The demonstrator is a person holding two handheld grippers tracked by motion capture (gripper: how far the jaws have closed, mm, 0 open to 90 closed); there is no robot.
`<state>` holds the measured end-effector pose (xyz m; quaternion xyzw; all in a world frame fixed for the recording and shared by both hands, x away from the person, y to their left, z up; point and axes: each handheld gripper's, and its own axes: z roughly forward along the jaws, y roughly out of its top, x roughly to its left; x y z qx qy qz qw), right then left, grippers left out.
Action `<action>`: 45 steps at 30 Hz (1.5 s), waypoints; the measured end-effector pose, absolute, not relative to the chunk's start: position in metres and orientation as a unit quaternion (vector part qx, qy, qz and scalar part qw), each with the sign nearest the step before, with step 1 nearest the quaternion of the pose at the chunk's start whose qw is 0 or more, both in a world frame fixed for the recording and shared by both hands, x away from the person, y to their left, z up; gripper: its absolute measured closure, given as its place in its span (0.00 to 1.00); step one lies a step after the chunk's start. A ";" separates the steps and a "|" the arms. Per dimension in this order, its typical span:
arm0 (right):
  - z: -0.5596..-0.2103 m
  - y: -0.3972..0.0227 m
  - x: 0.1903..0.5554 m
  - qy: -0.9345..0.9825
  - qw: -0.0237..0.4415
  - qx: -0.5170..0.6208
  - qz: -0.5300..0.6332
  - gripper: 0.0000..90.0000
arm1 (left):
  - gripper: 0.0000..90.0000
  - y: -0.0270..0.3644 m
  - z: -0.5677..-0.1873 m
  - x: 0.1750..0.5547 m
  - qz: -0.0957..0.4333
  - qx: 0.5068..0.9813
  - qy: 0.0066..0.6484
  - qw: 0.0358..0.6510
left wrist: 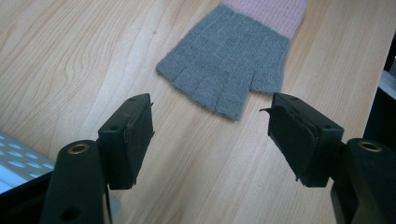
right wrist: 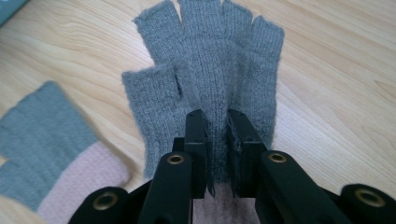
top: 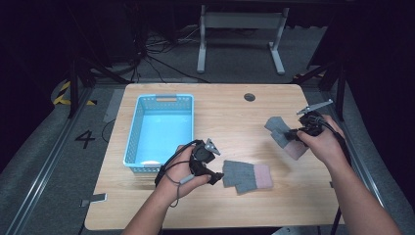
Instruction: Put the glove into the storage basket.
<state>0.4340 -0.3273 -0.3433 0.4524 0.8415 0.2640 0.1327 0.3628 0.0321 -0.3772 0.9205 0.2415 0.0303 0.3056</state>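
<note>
The right gripper (right wrist: pixel 216 140) has its fingers clamped on a pinch of knit in the middle of a grey glove (right wrist: pixel 210 74), lifted at the worktop's (top: pixel 235 112) right side. So thin a fold could slip free. The left gripper's (left wrist: pixel 212 135) fingers stand apart, empty, just short of the near glove (left wrist: pixel 229 65); the blue basket (top: pixel 138 112) sits left.

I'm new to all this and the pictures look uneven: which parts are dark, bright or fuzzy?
High view: the room beyond the table is nearly black, and the blue basket has a pale glare on its floor. Left gripper view: sharp, with even light on the flat glove. Right gripper view: the pinched glove is crisp; the other glove at the left edge looks soft.
</note>
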 end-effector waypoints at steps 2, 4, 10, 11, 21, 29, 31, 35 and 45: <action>-0.338 -0.323 0.428 0.845 0.130 0.443 0.271 0.89 | 0.35 0.032 -0.378 0.363 0.030 0.921 0.242 0.305; -0.336 -0.322 0.426 0.846 0.130 0.439 0.274 0.89 | 0.35 0.032 -0.378 0.363 0.031 0.920 0.242 0.306; -0.326 -0.310 0.412 0.857 0.123 0.413 0.283 0.89 | 0.35 0.031 -0.377 0.362 0.029 0.919 0.243 0.308; -0.324 -0.309 0.411 0.858 0.121 0.409 0.284 0.89 | 0.35 0.032 -0.377 0.362 0.029 0.919 0.243 0.308; -0.319 -0.294 0.397 0.872 0.108 0.374 0.296 0.89 | 0.35 0.033 -0.376 0.362 0.031 0.918 0.245 0.310; -0.330 -0.276 0.385 0.892 0.079 0.329 0.301 0.88 | 0.35 0.034 -0.374 0.362 0.025 0.914 0.254 0.317; -0.334 -0.270 0.382 0.896 0.075 0.320 0.299 0.88 | 0.35 0.034 -0.375 0.362 0.025 0.912 0.256 0.321; -0.342 -0.261 0.379 0.903 0.067 0.305 0.296 0.88 | 0.34 0.034 -0.374 0.362 0.028 0.912 0.252 0.323; -0.366 -0.238 0.373 0.920 0.044 0.276 0.274 0.88 | 0.35 0.036 -0.372 0.362 0.020 0.908 0.240 0.343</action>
